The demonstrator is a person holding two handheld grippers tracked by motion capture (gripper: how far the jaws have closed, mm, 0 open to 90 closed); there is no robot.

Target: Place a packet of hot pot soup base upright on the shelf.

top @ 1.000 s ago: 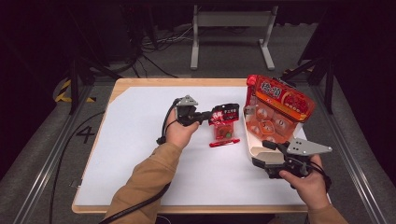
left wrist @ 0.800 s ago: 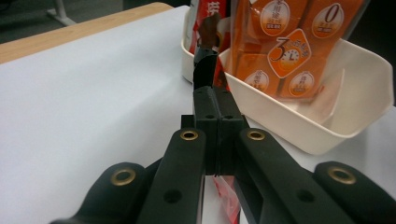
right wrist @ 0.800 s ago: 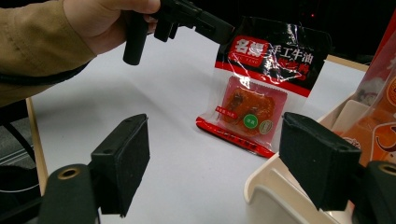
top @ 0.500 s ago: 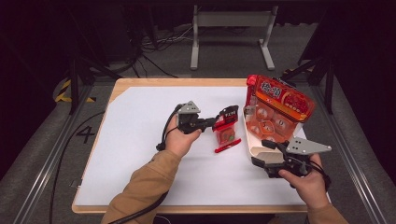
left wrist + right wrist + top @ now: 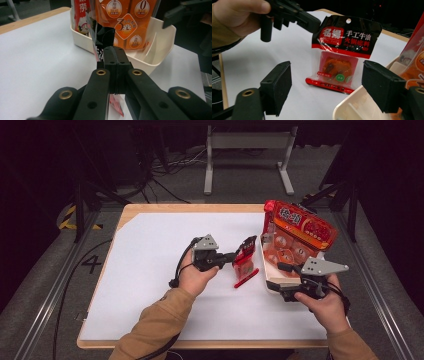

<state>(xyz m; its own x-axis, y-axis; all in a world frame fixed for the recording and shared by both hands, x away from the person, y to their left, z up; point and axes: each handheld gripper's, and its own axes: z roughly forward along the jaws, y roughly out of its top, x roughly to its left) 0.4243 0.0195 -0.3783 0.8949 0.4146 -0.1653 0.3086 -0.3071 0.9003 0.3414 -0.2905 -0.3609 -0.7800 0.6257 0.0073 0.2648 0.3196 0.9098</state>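
Item: red sachet point(image 5: 245, 259), which we pinch by its top edge in the left gripper point(image 5: 231, 258), bottom resting on the table point(image 5: 150, 270) beside the cream bin point(image 5: 272, 282), likely for loading. Right gripper point(image 5: 285, 280): jaws apart, empty.

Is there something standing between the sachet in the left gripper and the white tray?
Nothing visible does. The left gripper holds the sachet upright just beside the white tray, with bare table between. The tray already holds a large orange package.

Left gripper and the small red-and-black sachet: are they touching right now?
Touching. In the left gripper view the left gripper has its jaws shut on the sachet edge.
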